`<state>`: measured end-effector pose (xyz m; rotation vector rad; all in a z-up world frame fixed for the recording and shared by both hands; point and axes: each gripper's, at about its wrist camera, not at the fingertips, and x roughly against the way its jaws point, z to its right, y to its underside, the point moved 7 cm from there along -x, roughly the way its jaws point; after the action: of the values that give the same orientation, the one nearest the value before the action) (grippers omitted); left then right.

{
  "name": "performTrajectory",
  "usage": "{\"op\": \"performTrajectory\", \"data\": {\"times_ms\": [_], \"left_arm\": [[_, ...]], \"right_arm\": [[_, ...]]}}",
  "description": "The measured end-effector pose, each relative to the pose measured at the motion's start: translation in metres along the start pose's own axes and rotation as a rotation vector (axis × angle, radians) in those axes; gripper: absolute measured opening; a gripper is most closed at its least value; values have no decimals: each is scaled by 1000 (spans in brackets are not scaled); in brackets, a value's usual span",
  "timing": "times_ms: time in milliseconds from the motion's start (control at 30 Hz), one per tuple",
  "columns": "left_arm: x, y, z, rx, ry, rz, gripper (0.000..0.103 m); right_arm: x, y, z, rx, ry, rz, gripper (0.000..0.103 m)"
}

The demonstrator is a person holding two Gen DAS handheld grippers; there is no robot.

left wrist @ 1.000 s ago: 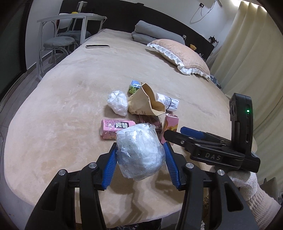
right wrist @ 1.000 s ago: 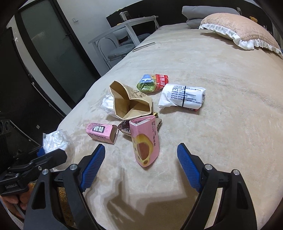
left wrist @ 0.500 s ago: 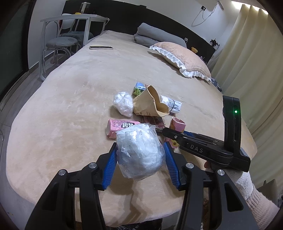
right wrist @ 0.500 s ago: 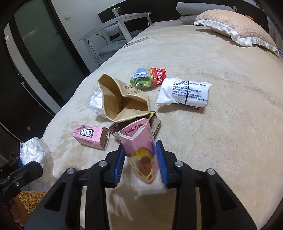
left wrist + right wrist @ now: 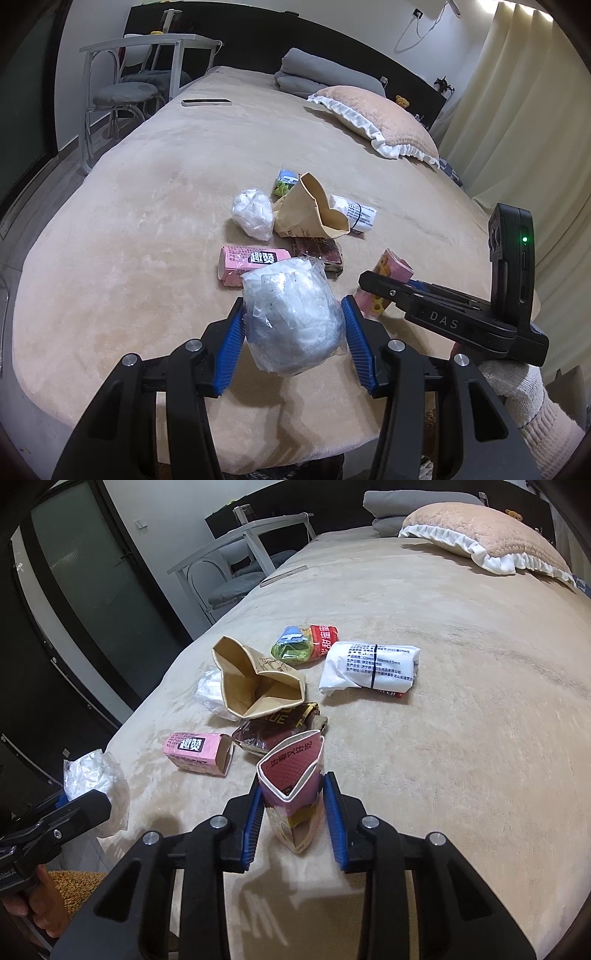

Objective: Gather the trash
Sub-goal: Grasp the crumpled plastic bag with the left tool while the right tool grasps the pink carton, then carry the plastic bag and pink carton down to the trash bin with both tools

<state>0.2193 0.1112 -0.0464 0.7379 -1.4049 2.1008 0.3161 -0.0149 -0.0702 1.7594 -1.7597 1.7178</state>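
Observation:
My left gripper (image 5: 293, 326) is shut on a crumpled clear plastic bag (image 5: 291, 317), held above the bed's near edge; the bag also shows in the right wrist view (image 5: 96, 779). My right gripper (image 5: 293, 812) is shut on a pink open-topped carton (image 5: 291, 786), lifted off the bed; the carton also shows in the left wrist view (image 5: 386, 278). On the beige bed (image 5: 461, 720) lie a pink box (image 5: 199, 753), a brown paper bag (image 5: 255, 683), a dark wrapper (image 5: 277, 731), a white packet (image 5: 369, 668), a green and red wrapper (image 5: 303, 644) and a white plastic wad (image 5: 253, 214).
A pillow (image 5: 380, 125) and folded grey blanket (image 5: 325, 77) lie at the bed's head. A phone-like slab (image 5: 207, 102) lies at the far left edge. A grey table and chair (image 5: 125, 88) stand left of the bed. Curtains (image 5: 517, 92) hang on the right.
My right gripper closed on the pink carton, stood it up and lifted it back toward the bed's near edge. My left gripper kept hold of the plastic bag and rose a little.

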Motion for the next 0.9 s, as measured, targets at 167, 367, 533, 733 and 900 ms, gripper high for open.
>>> {"op": "performTrajectory", "data": {"times_ms": [167, 367, 533, 733, 900], "left_arm": [[3, 7, 1, -16, 0, 7, 50], [12, 16, 12, -67, 11, 36, 50], [20, 22, 26, -128, 34, 69, 50], [28, 38, 35, -143, 53, 80, 50], [38, 59, 43, -149, 62, 80, 50]], "right_arm": [[17, 6, -2, -21, -11, 29, 33], [43, 19, -2, -46, -23, 66, 32], [62, 31, 0, -63, -29, 88, 32], [91, 58, -4, -79, -52, 122, 33], [108, 83, -8, -97, -66, 124, 32]]}}
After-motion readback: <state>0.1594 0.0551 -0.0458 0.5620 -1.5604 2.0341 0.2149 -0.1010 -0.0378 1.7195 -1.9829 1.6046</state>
